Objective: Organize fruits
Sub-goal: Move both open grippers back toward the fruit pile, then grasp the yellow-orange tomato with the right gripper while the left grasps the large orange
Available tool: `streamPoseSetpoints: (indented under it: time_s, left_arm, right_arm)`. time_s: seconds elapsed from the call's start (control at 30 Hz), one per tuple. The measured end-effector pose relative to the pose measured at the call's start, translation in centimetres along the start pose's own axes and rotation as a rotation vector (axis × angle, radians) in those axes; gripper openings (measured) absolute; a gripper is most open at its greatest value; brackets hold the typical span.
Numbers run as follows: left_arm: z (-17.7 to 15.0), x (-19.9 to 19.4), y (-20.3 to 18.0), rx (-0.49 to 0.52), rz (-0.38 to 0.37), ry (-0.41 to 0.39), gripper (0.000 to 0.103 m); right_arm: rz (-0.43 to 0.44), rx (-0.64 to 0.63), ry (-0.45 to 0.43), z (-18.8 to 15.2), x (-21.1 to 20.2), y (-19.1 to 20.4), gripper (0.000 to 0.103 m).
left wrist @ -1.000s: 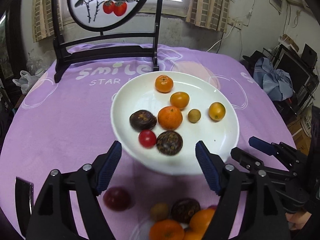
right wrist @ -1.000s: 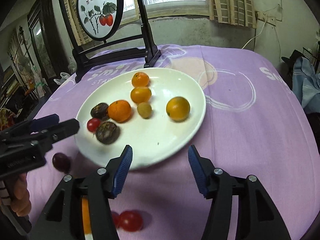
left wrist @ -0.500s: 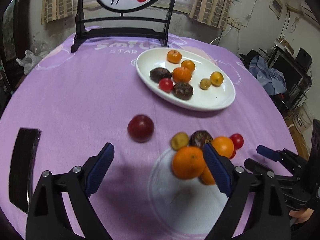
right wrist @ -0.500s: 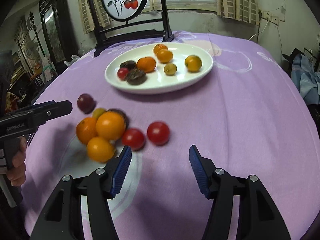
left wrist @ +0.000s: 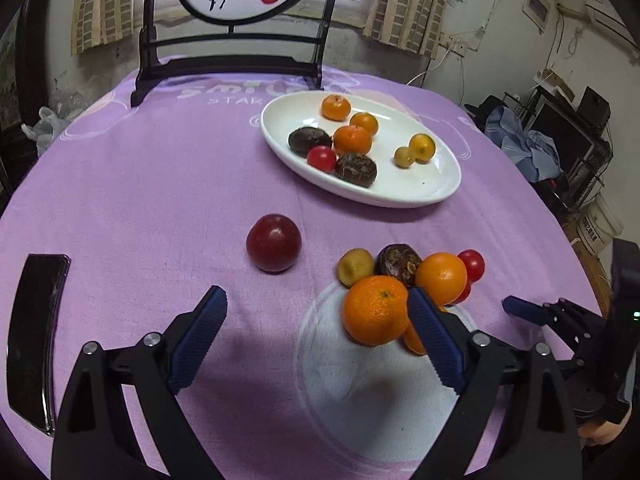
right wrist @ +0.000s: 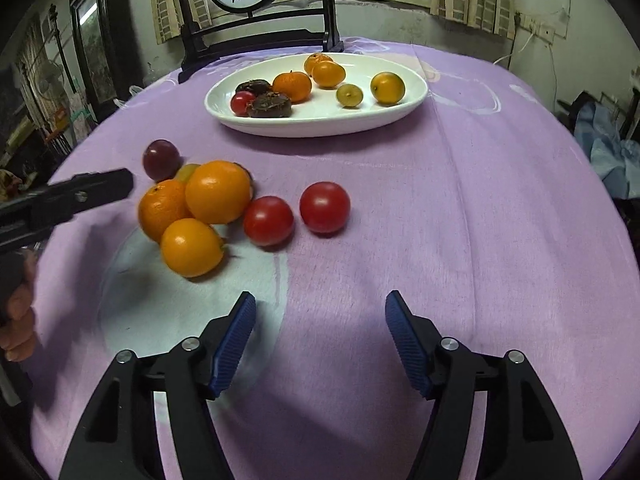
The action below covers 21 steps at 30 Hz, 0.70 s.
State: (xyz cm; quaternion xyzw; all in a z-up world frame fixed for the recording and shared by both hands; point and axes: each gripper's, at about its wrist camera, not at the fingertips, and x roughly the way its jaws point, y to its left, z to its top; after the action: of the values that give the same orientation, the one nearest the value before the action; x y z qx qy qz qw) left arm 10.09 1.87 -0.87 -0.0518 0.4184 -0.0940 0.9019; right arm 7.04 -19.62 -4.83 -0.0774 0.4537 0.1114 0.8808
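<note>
So we have both grippers empty, jaws spread wide: left gripper (left wrist: 316, 332) and right gripper (right wrist: 320, 340) each hover low over the purple tabletop (right wrist: 480, 220), nearer us than the loose fruit pile.

Landmark is the white plate (left wrist: 420, 192); it already holds eight pieces. Everything left sits on our side of it:
- big mandarin (left wrist: 376, 310), nearest, just inside the left gripper's right finger (left wrist: 434, 338), with two more orange fruits touching it
- two red tomatoes (right wrist: 296, 212), side by side to the right of that cluster, in front of the right gripper
- dark plum (left wrist: 274, 248), alone, left of the cluster, about midway to the plate

Our read on the step: pick loose fruit, carry to plate. Suggest the right gripper takes the outer tomato (right wrist: 325, 207) first, since it has cloth on both sides for the fingers. The left one looks better off with the plum than the mandarin; the cluster is packed, and closing there would likely shove neighbours rolling.

Room: open cloth to the right of the plate, and bare plate floor at its near-right end for drops. A phone (left wrist: 36, 332) lies far left of the plate near the tabletop edge; a dark screen stand (left wrist: 232, 68) sits just behind the plate, so keep carries low and short.
</note>
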Motion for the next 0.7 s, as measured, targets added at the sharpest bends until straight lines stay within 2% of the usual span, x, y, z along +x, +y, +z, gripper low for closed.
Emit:
streamPoseSetpoints:
  time_s: [0.17,0.33,0.4,0.47,0.5,0.6,0.7]
  left_arm:
    - [0.1,-0.2,0.5,-0.016,0.002,0.011,0.095]
    - [0.2,0.1,2.5,-0.119,0.007,0.042,0.094]
    - [0.3,0.4,3.1,-0.149,0.025,0.052,0.094]
    - [0.3,0.6,3.5,-0.165,0.042,0.058,0.094]
    - [0.3,0.6,3.6,-0.17,0.048,0.06,0.094]
    - [0.2,0.7,3.7,-0.173,0.049,0.065,0.094]
    - [0.2,0.6,3.8,-0.173,0.058,0.063,0.094]
  right_arm:
    - [0.016,-0.04,0.013,0.6,0.2,-0.1,0.069]
    - [0.053,-0.074,0.014,0.6,0.1,0.8,0.068]
    - [0.038,-0.126,0.001,0.5,-0.2,1.8,0.062]
    - [0.066,-0.154,0.012,0.6,-0.4,2.6,0.045]
    - [0.089,-0.155,0.019,0.6,-0.4,2.8,0.042]
    - [0.134,-0.175,0.024,0.5,-0.6,3.9,0.042]
    - [0.134,-0.205,0.019,0.6,-0.6,5.3,0.042]
